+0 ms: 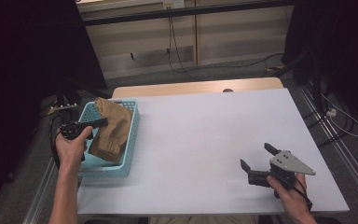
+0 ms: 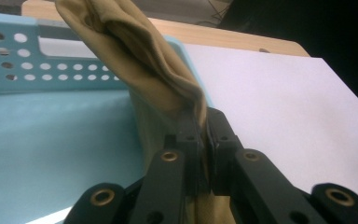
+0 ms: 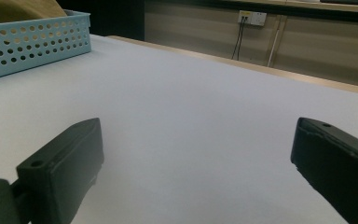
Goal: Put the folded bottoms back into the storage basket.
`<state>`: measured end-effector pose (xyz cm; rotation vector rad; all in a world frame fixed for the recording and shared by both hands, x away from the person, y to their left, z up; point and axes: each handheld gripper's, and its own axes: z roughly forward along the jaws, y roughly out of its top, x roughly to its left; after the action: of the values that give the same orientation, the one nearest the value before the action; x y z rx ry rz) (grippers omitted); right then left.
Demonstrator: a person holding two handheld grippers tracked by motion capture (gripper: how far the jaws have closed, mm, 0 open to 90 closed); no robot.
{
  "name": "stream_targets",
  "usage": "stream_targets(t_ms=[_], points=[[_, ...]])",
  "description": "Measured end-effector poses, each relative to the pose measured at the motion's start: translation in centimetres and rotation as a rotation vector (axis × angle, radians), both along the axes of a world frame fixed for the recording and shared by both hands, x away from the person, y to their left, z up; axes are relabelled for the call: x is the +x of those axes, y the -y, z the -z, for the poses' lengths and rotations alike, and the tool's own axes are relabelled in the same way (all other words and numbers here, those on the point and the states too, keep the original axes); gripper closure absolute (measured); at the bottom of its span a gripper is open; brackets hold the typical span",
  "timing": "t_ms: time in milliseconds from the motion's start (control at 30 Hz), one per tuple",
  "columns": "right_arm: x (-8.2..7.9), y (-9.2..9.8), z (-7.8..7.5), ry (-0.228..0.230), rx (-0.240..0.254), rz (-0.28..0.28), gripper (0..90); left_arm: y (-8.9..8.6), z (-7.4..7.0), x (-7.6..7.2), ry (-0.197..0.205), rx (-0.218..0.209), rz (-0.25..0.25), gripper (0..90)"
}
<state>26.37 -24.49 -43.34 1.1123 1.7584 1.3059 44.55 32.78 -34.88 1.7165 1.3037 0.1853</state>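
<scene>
Over the left end of the white table (image 1: 205, 130) sits a light blue basket (image 1: 131, 140) with perforated walls, and a tan folded cloth (image 1: 111, 128) lies partly inside it, draped up and over the basket's far rim; the left gripper (image 1: 103, 122) reaches in from the basket's left side, its jaws closed tight on a fold of that cloth. From the left gripper view the pinch is plain: the left gripper (image 2: 204, 140) has both black jaws pressed together with the tan cloth (image 2: 144, 60) squeezed between them, the fabric rising from the jaws in a bunched column toward the top of the picture (its upper end runs out of the picture); behind it stand the basket's pale blue floor and holed wall (image 2: 51, 70), and to the right lies the bare white table (image 2: 298, 102). The person's left hand (image 1: 72, 144) grips the tool from below in the high view, forearm coming up from the bottom edge. Near the table's right front corner the right gripper (image 1: 256, 158) rests low over the surface, well apart from the basket, held by the right hand (image 1: 291, 191); its jaws stand wide apart with nothing between them, as the right gripper view (image 3: 196, 163) confirms, where the basket (image 3: 32, 42) shows far off at the upper left.
</scene>
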Motion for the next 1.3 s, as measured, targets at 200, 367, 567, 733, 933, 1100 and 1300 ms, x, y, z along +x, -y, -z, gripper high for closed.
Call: stream_targets(t_ms=[200,367,567,733,933,1100,1300], points=[[0.0,0.0,0.0,0.0,-0.001,0.0,2.1,-0.4,0.7,0.3,-0.012,0.009,-0.011,86.1],[0.0,0.0,0.0,0.0,-0.002,-0.001,2.1,-0.3,0.7,0.3,-0.011,0.022,-0.012,86.0],[0.0,0.0,0.0,0.0,-0.002,0.001,2.1,-0.2,0.9,0.4,-0.016,0.041,-0.025,86.0],[0.0,0.0,0.0,0.002,-0.004,-0.001,2.1,-0.2,1.1,0.5,-0.021,0.047,-0.024,85.9],[0.0,0.0,0.0,0.0,-0.006,-0.002,2.1,-0.6,1.7,0.7,-0.035,0.072,-0.054,85.8],[0.1,0.0,0.0,0.0,-0.005,0.001,2.1,-0.9,2.0,0.9,-0.042,0.096,-0.067,85.8],[0.1,-0.1,0.1,-0.001,-0.008,-0.002,2.1,-1.1,2.4,1.0,-0.046,0.112,-0.078,85.7]])
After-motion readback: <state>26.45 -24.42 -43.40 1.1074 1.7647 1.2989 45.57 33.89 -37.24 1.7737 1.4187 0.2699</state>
